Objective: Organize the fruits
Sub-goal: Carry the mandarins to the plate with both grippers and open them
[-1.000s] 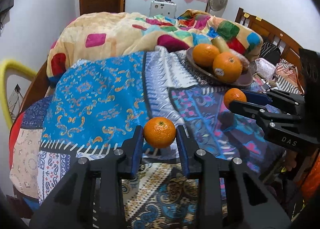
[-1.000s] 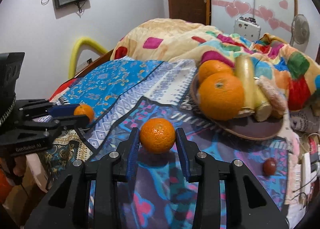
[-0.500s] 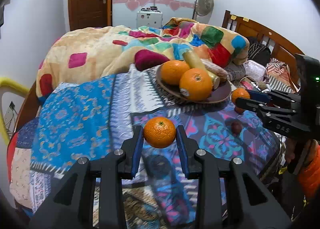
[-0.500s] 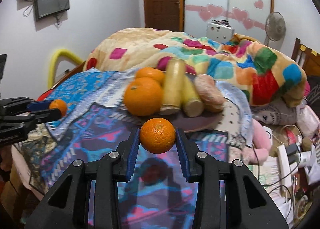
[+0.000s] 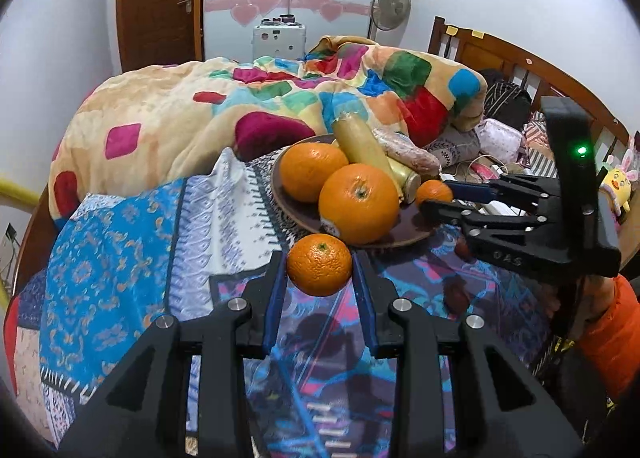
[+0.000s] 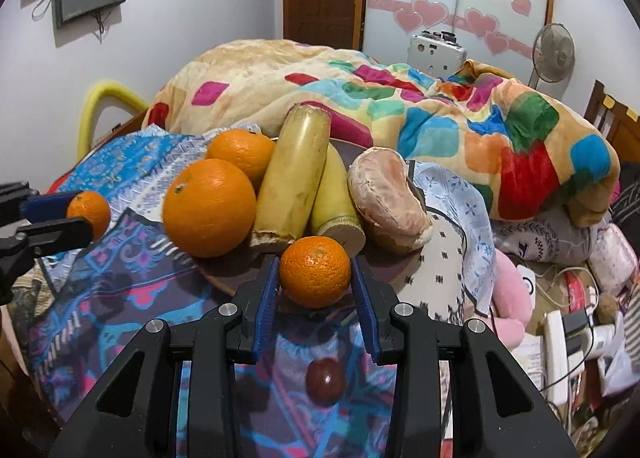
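Observation:
My left gripper [image 5: 319,270] is shut on a small mandarin [image 5: 319,263], held just in front of the brown plate [image 5: 296,206]. The plate holds two big oranges [image 5: 358,207], a yellow banana piece [image 5: 366,148] and a pinkish peeled fruit [image 6: 386,194]. My right gripper [image 6: 315,278] is shut on another mandarin [image 6: 315,270], held over the plate's near rim [image 6: 224,282]. In the left wrist view the right gripper [image 5: 434,198] and its mandarin [image 5: 433,192] hang at the plate's right edge. A small dark red fruit [image 6: 325,380] lies on the cloth below the right gripper.
The plate rests on a patterned blue and purple cloth [image 5: 112,258] over a bed. A bulky multicoloured quilt [image 5: 240,110] rises behind it. The wooden headboard [image 5: 512,58], pillows, soft toys and cables [image 6: 560,318] crowd the right side.
Both grippers have moved closer to the plate, each still holding its mandarin. The right one now hangs over the plate's rim.

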The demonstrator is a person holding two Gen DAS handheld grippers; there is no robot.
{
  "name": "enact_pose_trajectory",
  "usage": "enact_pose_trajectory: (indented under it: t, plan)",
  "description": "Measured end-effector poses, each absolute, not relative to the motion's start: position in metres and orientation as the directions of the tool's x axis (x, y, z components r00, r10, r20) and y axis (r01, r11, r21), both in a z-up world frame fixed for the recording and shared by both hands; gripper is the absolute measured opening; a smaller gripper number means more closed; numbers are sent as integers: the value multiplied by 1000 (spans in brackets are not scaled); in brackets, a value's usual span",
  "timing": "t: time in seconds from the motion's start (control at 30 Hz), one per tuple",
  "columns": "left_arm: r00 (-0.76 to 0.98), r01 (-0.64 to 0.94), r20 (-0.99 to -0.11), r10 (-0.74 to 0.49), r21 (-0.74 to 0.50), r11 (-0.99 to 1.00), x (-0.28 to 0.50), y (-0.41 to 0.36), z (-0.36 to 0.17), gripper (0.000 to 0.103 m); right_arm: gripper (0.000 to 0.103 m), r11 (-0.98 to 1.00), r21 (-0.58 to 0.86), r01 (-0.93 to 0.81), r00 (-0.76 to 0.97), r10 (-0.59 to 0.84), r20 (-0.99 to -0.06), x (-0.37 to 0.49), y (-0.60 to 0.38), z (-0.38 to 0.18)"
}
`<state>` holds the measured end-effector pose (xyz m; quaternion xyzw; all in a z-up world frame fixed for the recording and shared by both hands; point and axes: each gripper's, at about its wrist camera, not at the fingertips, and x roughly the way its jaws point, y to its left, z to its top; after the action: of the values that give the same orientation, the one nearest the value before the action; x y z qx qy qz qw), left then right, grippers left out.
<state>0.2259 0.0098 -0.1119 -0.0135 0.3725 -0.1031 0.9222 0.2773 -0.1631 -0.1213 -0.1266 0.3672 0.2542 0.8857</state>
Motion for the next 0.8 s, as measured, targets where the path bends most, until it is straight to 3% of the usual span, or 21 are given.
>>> enact_pose_trajectory:
  t: [0.37, 0.47, 0.8]
  plan:
    - [705, 213, -670, -233, -114, 970, 241, -8, -102, 33, 38, 820, -29, -571, 568, 369, -735, 282, -164, -126]
    - [704, 218, -670, -235, -111, 970, 244, -15, -100, 33, 49, 822, -33, -568, 586, 376, -718, 278, -170, -121]
    - [695, 244, -675, -249, -104, 964, 269, -47, -87, 33, 51, 850, -38, -525, 665, 382, -642, 270, -201, -96]
